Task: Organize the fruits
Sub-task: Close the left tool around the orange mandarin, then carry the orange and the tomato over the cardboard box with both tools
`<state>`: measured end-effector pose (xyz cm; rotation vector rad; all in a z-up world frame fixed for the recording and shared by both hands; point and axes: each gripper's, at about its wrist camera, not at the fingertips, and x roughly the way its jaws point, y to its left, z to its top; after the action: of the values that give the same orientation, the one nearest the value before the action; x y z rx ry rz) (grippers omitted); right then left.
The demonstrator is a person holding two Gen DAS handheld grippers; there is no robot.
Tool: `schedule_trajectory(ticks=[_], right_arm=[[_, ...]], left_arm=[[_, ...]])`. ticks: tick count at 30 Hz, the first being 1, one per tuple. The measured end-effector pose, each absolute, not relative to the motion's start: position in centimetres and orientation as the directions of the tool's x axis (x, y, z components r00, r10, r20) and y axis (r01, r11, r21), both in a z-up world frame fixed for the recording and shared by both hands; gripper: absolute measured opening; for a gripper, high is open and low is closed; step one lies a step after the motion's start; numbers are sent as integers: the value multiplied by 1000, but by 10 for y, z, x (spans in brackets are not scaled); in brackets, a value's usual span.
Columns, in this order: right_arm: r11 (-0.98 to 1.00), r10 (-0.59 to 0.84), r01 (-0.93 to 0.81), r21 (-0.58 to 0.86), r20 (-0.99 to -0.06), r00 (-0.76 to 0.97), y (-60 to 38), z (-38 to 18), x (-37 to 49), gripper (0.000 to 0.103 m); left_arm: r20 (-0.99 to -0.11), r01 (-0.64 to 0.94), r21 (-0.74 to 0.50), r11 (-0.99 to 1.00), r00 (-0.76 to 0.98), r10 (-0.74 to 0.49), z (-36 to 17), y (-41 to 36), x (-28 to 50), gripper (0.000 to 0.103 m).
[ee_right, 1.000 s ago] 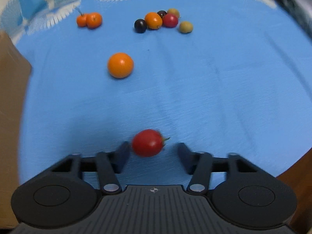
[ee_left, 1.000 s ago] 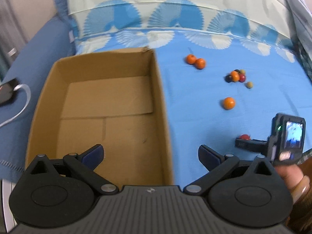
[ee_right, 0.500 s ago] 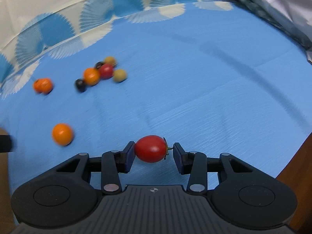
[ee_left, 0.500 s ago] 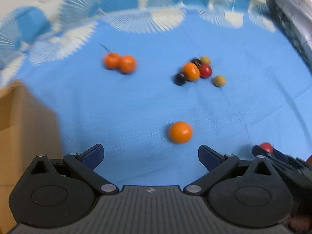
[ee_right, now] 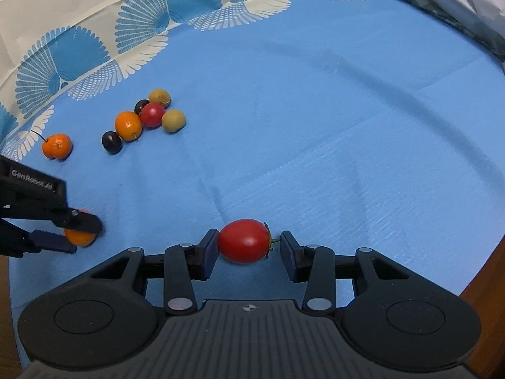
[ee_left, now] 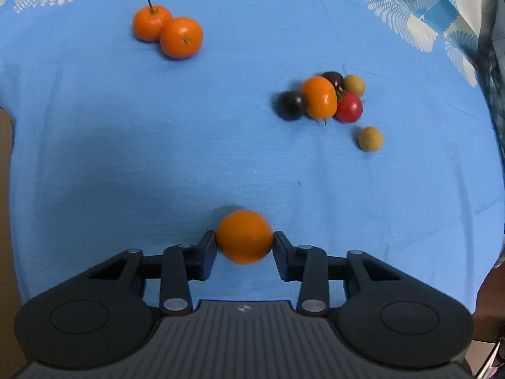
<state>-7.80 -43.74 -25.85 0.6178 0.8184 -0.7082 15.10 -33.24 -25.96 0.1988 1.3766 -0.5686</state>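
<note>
Half a second ago the left hand-held gripper [ee_left: 244, 242] stood wide open with the lone orange [ee_left: 244, 236] lying ahead of it on the cloth; now its jaws have closed in until both pads meet the sides of that fruit. A second ago the cardboard box filled the left wrist view; now only a brown sliver [ee_left: 5, 164] shows at the left edge. The right hand-held gripper [ee_right: 249, 243] has barely changed over the last half second, with the red tomato [ee_right: 244, 240] between its fingers as before.

The surface is a blue cloth [ee_right: 315, 126] with a cream border printed in blue fans [ee_right: 63, 53] along the far side. It is wrinkled in places. Whether a desk or a bed lies under it cannot be told. A brown edge [ee_right: 486, 287] shows at the near right.

Far left lie two oranges [ee_left: 167, 31] touching each other, one with a thin stem. To the right sits a cluster [ee_left: 325, 98] of one orange fruit, two dark ones, a red one and a tan one, with another tan fruit [ee_left: 370, 139] just beside it.

The left hand-held gripper is partly closed, squeezing the orange, which rests low on the cloth. On the right hand-held gripper, the left pad touches the tomato while a small gap shows at the stem side, so a firm grip cannot be told.
</note>
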Motion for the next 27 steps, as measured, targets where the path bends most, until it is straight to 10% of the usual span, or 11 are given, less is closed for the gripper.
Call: schedule_trajectory(ticks=[27], right_arm=[[769,-299,564,303,-609,735,-320,-126,-113,44]], left_arm=[[-832,595,-20,803,436,-344,-84,-199,41,43]])
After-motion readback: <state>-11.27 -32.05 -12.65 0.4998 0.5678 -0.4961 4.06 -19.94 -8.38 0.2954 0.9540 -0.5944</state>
